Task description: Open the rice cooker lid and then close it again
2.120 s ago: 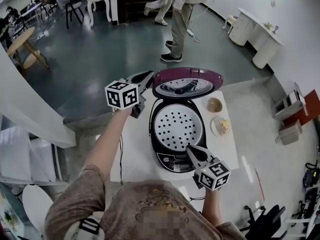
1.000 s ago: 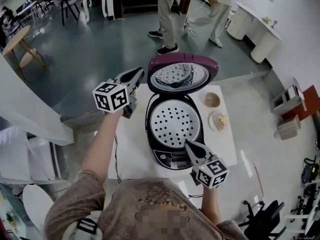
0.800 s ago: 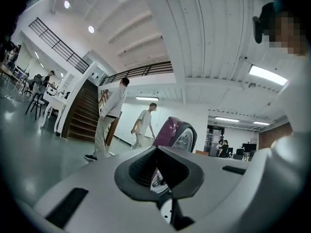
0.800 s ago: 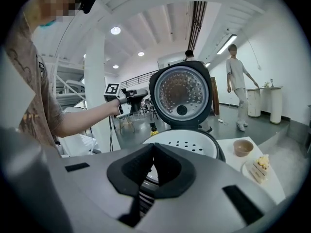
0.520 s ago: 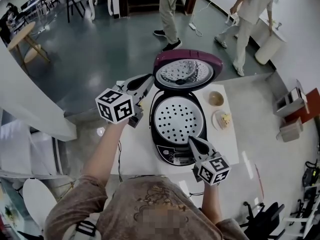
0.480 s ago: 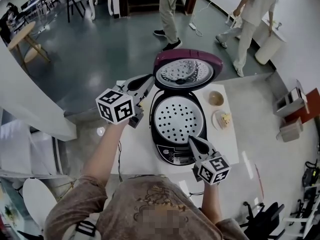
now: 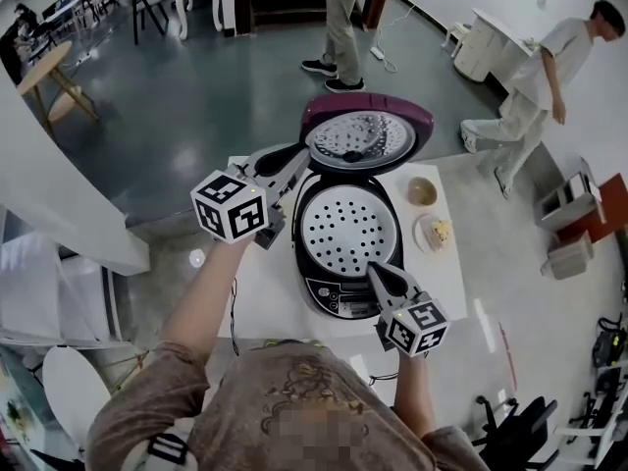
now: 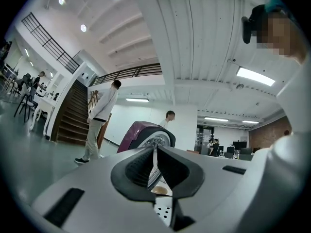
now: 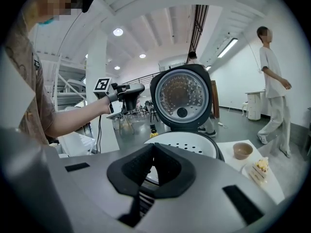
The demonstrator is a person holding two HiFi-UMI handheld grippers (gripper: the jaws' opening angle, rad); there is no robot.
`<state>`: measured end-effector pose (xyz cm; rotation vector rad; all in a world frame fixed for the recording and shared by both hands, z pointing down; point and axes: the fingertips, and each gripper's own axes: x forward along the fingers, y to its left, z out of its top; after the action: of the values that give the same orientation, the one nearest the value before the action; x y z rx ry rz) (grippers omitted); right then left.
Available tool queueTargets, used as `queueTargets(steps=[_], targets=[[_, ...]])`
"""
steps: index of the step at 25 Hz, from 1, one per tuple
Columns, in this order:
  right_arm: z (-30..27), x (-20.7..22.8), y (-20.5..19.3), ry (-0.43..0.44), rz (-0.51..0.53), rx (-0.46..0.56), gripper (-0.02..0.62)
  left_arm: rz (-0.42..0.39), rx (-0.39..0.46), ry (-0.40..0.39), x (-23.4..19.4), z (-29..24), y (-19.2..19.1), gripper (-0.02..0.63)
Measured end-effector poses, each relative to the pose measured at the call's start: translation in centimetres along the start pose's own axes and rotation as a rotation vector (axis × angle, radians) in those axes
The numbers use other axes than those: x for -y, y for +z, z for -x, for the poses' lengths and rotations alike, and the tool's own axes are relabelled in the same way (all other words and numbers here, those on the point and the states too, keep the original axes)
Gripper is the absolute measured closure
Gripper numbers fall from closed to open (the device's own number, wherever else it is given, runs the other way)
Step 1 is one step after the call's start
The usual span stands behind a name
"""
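A black rice cooker with a control panel on its front (image 7: 332, 298) stands in the middle of a white rectangular table (image 7: 263, 297). Its round plum-coloured lid with a shiny silver inner plate (image 7: 365, 137) is swung fully open. The lid stands upright on its hinge at the pot's 12 o'clock, inner face turned toward the person holding the grippers. A white perforated steamer tray (image 7: 343, 232) fills the mouth of the pot.

The left gripper (image 7: 297, 157) is held at the pot's 10 o'clock, its tip just beside the lid's left edge. Its own view shows the fingers pressed together to a thin slit with nothing between them. Whether the tip actually touches the lid is hard to tell, since the head view shows them overlapping at that spot.

The right gripper (image 7: 374, 269) sits at the pot's 5 o'clock, over the front rim by the control panel. Its fingers meet at the tips and grip nothing.

A small brown round bowl (image 7: 422, 191) rests on the table at the cooker's 2 o'clock. A white plate carrying a piece of cake (image 7: 430, 239) lies at 3 o'clock, near the bowl. Beyond the table, a person in light clothes (image 7: 538, 81) walks across the grey floor at about 1 o'clock.
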<state>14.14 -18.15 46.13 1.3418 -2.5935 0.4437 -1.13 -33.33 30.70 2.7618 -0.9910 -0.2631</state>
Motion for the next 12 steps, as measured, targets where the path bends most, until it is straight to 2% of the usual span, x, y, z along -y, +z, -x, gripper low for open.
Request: queueTargets(steps=[4,6,12], targets=[[0.0,0.0,-0.1,0.002,0.004,0.004,0.594,-0.012,0.019,-0.007,0.1,0.0,0.8,0.567],[0.0,-0.1,-0.1,0.003,0.007,0.005,0.594,-0.022,0.026,-0.017,0.3,-0.1,1.4,0.499],[0.1,-0.2,0.0,0.003,0.018,0.005,0.594,-0.087,0.025,-0.041,0.4,-0.7,3.0,0.391]])
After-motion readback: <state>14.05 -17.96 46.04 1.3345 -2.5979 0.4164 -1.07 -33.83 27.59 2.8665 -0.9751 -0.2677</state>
